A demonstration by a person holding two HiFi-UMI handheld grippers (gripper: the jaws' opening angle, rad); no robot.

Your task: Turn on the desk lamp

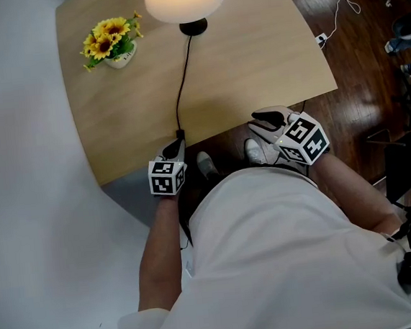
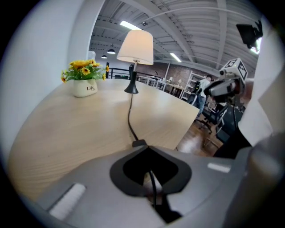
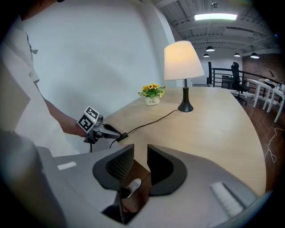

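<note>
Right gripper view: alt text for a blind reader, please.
A lit lamp stands on a wooden table; its cord runs to the left claw, shut on the cord at the table's edge. The right claw is open and empty.

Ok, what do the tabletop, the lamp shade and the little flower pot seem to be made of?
Tabletop: pale wood or wood-look laminate, matte, faint grain showing. Lamp shade: probably fabric or paper, cream, light glowing through it. Flower pot: smooth white, likely glazed ceramic; plastic is possible.
</note>
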